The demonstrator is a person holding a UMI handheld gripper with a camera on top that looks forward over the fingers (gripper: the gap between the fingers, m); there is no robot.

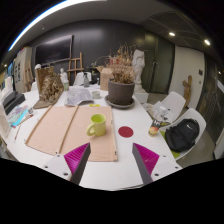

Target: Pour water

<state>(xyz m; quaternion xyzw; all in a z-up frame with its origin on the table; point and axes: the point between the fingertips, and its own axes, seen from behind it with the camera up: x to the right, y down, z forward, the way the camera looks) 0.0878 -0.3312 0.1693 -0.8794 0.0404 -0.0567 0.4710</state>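
Note:
A yellow-green mug [96, 124] stands on a tan placemat [100, 140] on the white table [112, 170], its handle turned to the left. It is beyond my fingers, a little left of the midline. My gripper [112, 158] is open, its magenta pads [77, 155] spread wide over bare table with nothing between them. A red coaster [126, 131] lies to the right of the mug. No bottle or jug shows clearly.
A large potted dry plant [121, 88] stands behind the mug. A second tan placemat [52, 128] lies to the left. A black bag [182, 134] rests on a white chair at the right. Clutter and papers fill the far left of the table.

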